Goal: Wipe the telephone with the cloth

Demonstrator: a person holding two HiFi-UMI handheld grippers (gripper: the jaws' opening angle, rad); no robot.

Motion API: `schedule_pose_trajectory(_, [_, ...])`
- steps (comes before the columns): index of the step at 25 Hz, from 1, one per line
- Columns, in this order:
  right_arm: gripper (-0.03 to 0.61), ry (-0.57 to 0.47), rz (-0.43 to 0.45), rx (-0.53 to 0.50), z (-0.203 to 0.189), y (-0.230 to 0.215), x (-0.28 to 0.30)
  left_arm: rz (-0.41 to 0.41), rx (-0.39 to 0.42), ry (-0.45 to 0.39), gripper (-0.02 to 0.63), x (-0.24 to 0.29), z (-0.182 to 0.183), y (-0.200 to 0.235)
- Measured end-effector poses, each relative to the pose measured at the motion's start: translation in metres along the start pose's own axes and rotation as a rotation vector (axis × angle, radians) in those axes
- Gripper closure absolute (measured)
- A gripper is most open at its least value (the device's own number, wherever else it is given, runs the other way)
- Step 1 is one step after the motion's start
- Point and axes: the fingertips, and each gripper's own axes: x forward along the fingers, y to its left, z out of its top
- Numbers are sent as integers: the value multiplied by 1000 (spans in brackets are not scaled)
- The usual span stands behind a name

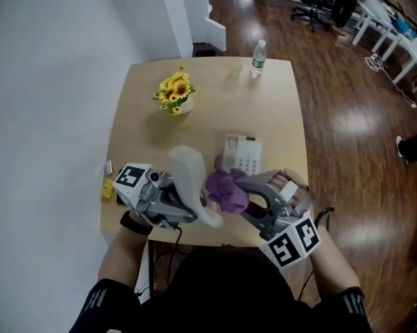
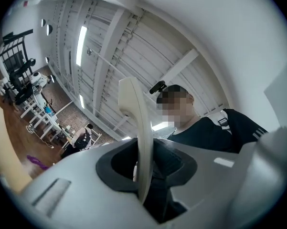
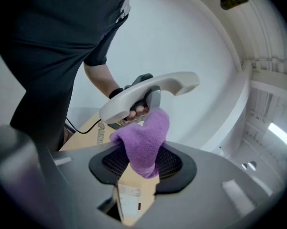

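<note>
The cream telephone handset is lifted off the table, and my left gripper is shut on its middle. In the left gripper view the handset stands upright between the jaws. My right gripper is shut on a purple cloth, which touches the handset's right side. The right gripper view shows the cloth bunched between the jaws just under the handset. Beyond both grippers, the telephone base with its keypad lies on the table.
The light wooden table carries a pot of sunflowers at the back left and a water bottle at the back edge. A small yellow object lies at the left edge. A white wall runs along the left.
</note>
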Motion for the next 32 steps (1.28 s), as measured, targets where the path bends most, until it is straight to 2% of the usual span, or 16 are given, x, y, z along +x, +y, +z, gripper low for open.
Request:
schedule_pose_trajectory(5, [423,-27,74,-133,25,21,9,-6,-15,-18,523,1,1,1])
schedule_pose_trajectory(7, [423,-29,89,-156,27,28,9,-12,-28,-34,522,-2,2,1])
schedule_pose_trajectory(17, [425,-32,214,-87,16,68,5,-25,-25,-100,521,-13,9,-6])
schedule_pose_trajectory(21, [425,-11,143,-56,10,43,5,-25,-23,-81,523,-11,8,-7])
schedule_pose_trajectory(25, [425,-35,109,-108,24,23,13,-6,-24,-36,523,-6,0,-1])
schedule_pose_trajectory(28, [425,-30,149,-166,28,34,17,0,-20,-42,522,-8,1,-2])
schedule_pose_trajectory(32, [426,-19,224,-169,19,62,15,0,-14,-52,518,-11,1,-3])
